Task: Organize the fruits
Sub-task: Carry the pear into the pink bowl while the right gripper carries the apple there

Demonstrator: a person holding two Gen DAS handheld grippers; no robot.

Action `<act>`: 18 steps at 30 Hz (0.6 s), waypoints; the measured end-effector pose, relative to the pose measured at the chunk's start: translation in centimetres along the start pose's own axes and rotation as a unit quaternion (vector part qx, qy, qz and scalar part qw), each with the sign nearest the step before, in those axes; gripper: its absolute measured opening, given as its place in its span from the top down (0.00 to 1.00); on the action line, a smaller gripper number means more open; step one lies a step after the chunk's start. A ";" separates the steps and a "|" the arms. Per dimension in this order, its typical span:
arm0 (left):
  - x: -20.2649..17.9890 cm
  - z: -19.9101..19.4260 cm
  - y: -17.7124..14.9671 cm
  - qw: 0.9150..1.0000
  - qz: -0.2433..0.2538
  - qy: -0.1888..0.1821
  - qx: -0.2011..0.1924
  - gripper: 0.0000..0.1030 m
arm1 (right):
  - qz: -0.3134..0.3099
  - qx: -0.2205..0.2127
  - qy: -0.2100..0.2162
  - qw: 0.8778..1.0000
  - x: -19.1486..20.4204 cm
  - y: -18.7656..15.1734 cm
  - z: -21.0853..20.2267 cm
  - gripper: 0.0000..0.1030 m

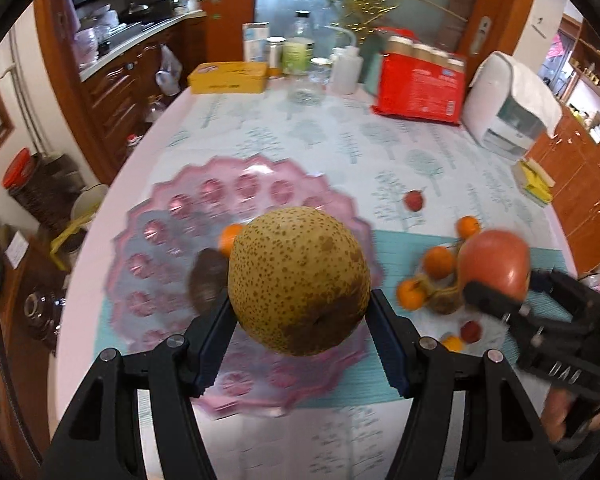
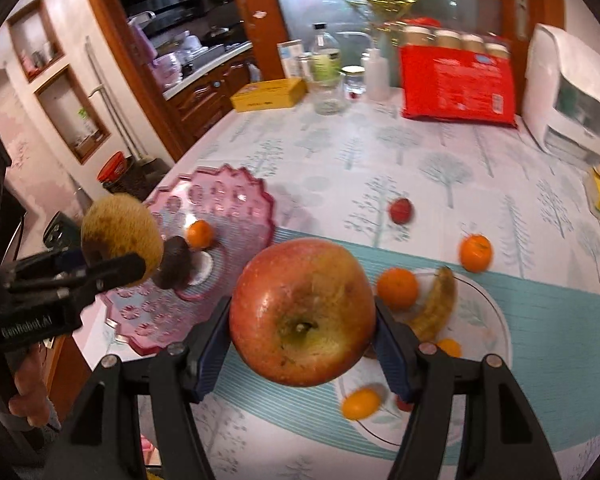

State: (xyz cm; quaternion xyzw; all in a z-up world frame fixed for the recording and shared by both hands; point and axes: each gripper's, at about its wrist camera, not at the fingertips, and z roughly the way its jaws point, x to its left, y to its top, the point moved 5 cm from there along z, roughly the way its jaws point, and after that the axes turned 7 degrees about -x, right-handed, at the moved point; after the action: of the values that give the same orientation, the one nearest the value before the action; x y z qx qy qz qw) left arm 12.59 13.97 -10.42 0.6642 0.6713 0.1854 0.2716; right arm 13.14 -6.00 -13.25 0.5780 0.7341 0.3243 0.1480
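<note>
- Left wrist view: the left gripper (image 1: 300, 312) is clamped on a speckled pear (image 1: 299, 280), both blue pads pressed to its flanks, and carries it in the air over the near half of the pink scalloped plate (image 1: 260, 184).
- That plate already bears a small orange (image 1: 229, 237) and a dark fruit (image 1: 208, 282) on its left side, so I would set the pear down on the bare far-right part, low and gently, before the pads let go; a round fruit will likely roll on the ribbed glass.
- At the right of this view the right gripper (image 1: 496, 280) holds a red apple (image 1: 494, 264); keep the two fruits apart as both travel.
- Right wrist view: the right gripper (image 2: 302, 320) grips the apple (image 2: 302, 316) by its sides, stem end toward the camera, raised above the teal mat (image 2: 540, 320).
- Just right of it a clear plate (image 2: 496, 320) holds a banana (image 2: 436, 304) and an orange (image 2: 397, 287); more small fruits lie loose on the tablecloth (image 2: 420, 148).
- Which plate the apple belongs on I cannot tell; whichever it is, lower it onto a free spot, clear of the small fruits.
</note>
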 end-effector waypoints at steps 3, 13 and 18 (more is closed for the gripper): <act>1.6 0.3 -0.8 1.000 -0.003 0.006 0.013 0.38 | -0.013 -0.004 0.009 1.000 1.7 1.1 0.9 0.36; 3.9 3.3 -3.5 0.997 0.003 -0.012 0.071 0.38 | -0.041 0.022 0.019 0.999 6.6 2.8 6.6 0.36; 4.5 5.3 -4.3 0.995 0.014 -0.019 0.099 0.38 | -0.036 0.055 0.015 0.998 7.4 1.9 9.7 0.36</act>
State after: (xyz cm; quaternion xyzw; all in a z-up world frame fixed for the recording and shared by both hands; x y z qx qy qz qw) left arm 12.55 17.59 -17.75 0.7008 0.6714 0.1093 0.2149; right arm 18.13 4.21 -18.06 0.5533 0.7736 0.2859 0.1166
